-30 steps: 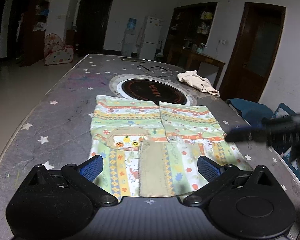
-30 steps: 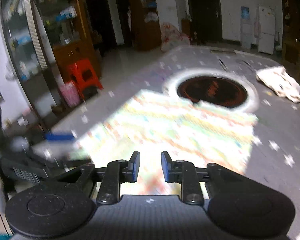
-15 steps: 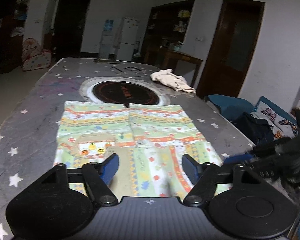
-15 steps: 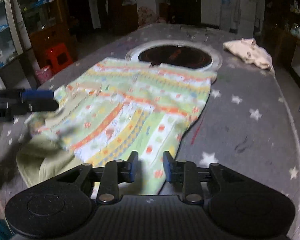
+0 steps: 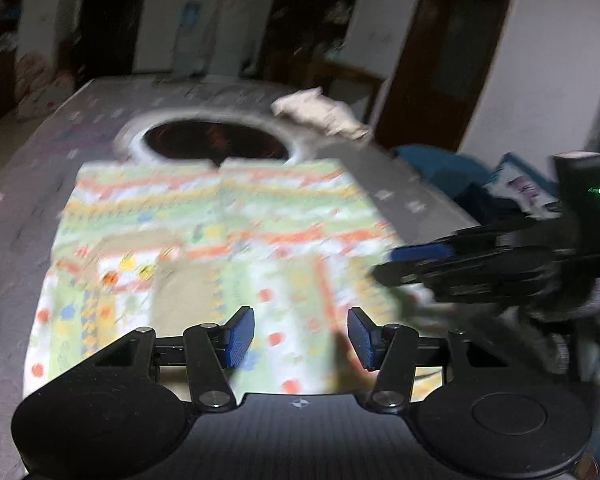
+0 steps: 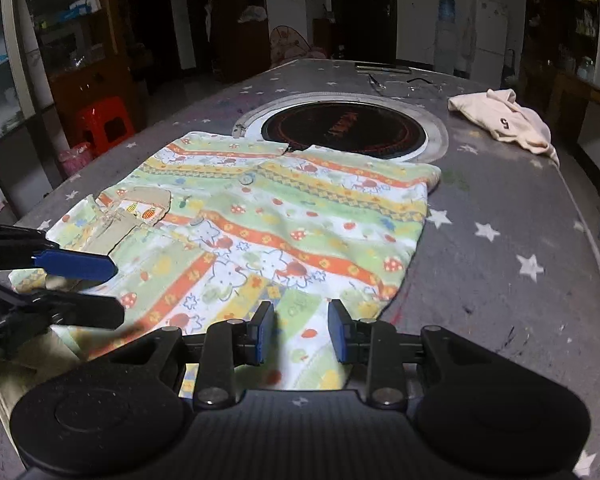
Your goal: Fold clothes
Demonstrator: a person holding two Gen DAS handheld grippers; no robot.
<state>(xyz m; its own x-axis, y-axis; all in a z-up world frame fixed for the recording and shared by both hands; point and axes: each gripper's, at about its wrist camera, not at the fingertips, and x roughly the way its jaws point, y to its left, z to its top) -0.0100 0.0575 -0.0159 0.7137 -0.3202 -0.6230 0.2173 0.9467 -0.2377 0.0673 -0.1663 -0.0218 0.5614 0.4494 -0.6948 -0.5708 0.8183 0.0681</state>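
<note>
A child's patterned shirt (image 6: 268, 216) in green, orange and yellow lies flat on the grey star-print table (image 6: 500, 248); it also shows, blurred, in the left wrist view (image 5: 220, 232). My left gripper (image 5: 300, 338) is open and empty over the shirt's near hem. My right gripper (image 6: 300, 330) is open and empty over the hem at the shirt's right side. Each gripper shows in the other's view: the right one at the shirt's right edge (image 5: 420, 264), the left one at its left edge (image 6: 96, 280).
A round black cooktop (image 6: 342, 130) is set in the table behind the shirt. A cream garment (image 6: 504, 120) lies at the far right. A red stool (image 6: 104, 124) and shelves stand left of the table. A blue seat with bags (image 5: 480, 184) stands to the right.
Both grippers have come in low over the shirt's near hem. The right gripper's jaws have widened from nearly shut to open; the left jaws have narrowed somewhat. The shirt has not moved.
</note>
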